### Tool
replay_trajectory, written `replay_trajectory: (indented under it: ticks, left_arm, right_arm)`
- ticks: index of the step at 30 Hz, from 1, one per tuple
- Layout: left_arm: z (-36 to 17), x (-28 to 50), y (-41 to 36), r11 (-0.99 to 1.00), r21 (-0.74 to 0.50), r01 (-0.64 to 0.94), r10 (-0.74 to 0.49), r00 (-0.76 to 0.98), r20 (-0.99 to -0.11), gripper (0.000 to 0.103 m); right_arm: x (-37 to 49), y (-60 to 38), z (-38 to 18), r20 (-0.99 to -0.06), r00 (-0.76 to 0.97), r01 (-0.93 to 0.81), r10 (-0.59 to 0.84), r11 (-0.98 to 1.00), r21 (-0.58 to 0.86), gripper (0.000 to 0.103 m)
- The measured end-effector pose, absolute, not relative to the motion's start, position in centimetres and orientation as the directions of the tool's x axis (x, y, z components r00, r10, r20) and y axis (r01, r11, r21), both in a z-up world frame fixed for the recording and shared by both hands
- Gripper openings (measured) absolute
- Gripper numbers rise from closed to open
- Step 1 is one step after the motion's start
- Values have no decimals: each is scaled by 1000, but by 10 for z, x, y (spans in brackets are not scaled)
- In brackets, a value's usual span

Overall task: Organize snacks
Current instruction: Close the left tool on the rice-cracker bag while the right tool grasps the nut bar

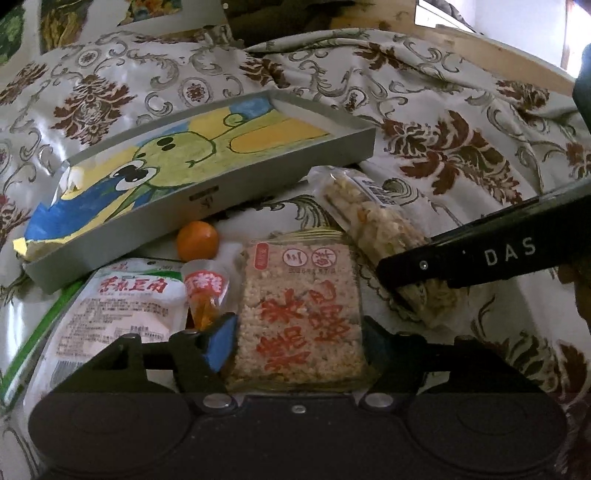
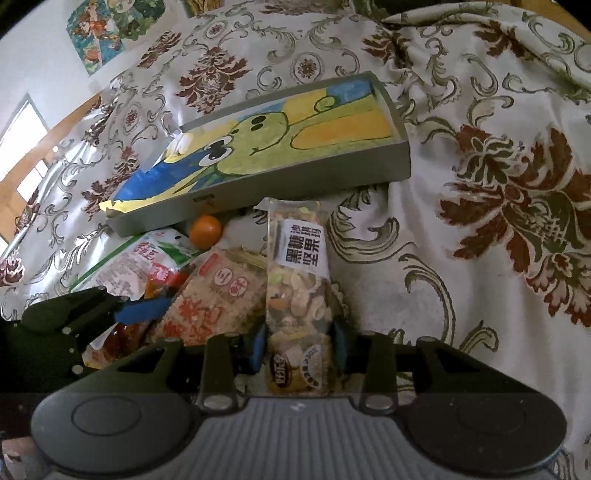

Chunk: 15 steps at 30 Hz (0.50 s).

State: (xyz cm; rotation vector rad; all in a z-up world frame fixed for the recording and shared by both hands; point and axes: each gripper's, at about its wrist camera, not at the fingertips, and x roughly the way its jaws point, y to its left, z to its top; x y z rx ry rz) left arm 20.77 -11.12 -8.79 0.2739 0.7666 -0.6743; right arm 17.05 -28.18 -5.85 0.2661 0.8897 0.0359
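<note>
A puffed-rice cake pack [image 1: 301, 314] with red characters lies between the fingers of my left gripper [image 1: 299, 343], which closes on its sides. My right gripper [image 2: 301, 347] closes on the near end of a clear nut-bar pack [image 2: 299, 295] with a white label; the nut bar also shows in the left wrist view [image 1: 380, 225] with the right gripper's arm across it. A grey tray [image 1: 207, 206] lined with a green cartoon drawing sits just beyond the snacks. A small orange [image 1: 197, 240], a white pouch [image 1: 118, 314] and a small orange sachet [image 1: 207, 291] lie left of the rice cake.
Everything rests on a rumpled white cloth [image 2: 480, 258] with brown floral print. A wooden edge [image 1: 498, 48] runs behind it at the top right. Drawings [image 2: 96, 33] hang on the wall at the back left.
</note>
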Motion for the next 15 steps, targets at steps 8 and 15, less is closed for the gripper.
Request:
replay_trajectory:
  ticks: [8,15]
  left_arm:
    - [-78,193,-100,800,-125,587,-482,504,-716,71]
    - [-56,175,-86,825,-159,542,-494,557,-668,71]
  right_arm:
    - [157,-276,-41,-719,682,45,132,974,221,39]
    - [146,-284,-22,-644,755,47,120,971,235,39]
